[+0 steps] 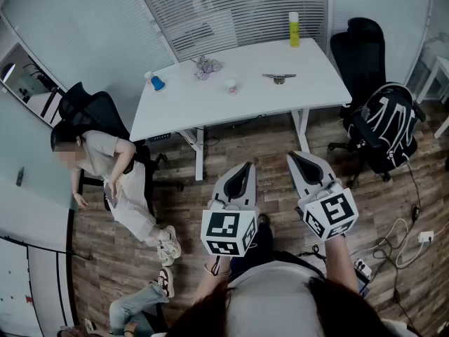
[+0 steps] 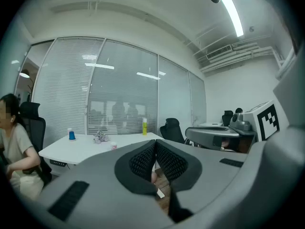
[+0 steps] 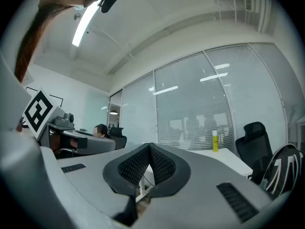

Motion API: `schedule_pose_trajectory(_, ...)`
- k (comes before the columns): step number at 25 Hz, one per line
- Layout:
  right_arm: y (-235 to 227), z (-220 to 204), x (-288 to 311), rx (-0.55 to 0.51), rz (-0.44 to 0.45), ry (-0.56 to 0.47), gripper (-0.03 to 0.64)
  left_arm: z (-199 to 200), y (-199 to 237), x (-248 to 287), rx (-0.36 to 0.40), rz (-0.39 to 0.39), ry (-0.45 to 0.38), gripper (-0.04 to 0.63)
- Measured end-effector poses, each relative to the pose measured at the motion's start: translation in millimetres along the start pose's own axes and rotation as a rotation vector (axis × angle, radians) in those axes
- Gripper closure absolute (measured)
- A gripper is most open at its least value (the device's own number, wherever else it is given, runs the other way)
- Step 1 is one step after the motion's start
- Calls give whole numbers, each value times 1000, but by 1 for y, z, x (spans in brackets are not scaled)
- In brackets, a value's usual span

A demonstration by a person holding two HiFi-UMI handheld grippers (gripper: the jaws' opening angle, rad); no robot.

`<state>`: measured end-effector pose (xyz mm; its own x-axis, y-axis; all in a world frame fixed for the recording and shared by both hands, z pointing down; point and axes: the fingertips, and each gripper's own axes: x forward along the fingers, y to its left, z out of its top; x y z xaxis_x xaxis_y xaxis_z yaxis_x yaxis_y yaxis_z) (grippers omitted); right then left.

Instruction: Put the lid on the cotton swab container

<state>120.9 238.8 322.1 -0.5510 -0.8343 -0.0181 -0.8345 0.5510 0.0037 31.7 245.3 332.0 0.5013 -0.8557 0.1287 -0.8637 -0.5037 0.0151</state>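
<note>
The brown wood-plank floor lies beneath me. A smooth white rectangular table stands ahead, well apart from both grippers. My left gripper and right gripper are grey shells with black dimpled pads, and each has its jaws pressed together on nothing. A yellow cylindrical bottle stands at the table's far edge. Near the middle is a small round white container, apparently the cotton swab container. To its right lies a flat dark object; I cannot tell whether it is the lid.
</note>
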Motion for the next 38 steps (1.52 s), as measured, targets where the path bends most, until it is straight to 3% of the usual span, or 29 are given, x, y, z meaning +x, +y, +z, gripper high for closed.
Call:
schedule_pose_trajectory(19, -44, -15, 80, 56, -10, 47, 589, 4, 60, 78, -19, -14, 4, 575)
schedule_pose_trajectory(31, -59, -16, 134, 133, -71, 36, 589, 3, 109, 117, -50, -39, 13, 575)
schedule_pose_trajectory(38, -61, -11, 172, 119, -58, 27, 589, 6, 136, 137, -52, -51, 14, 575)
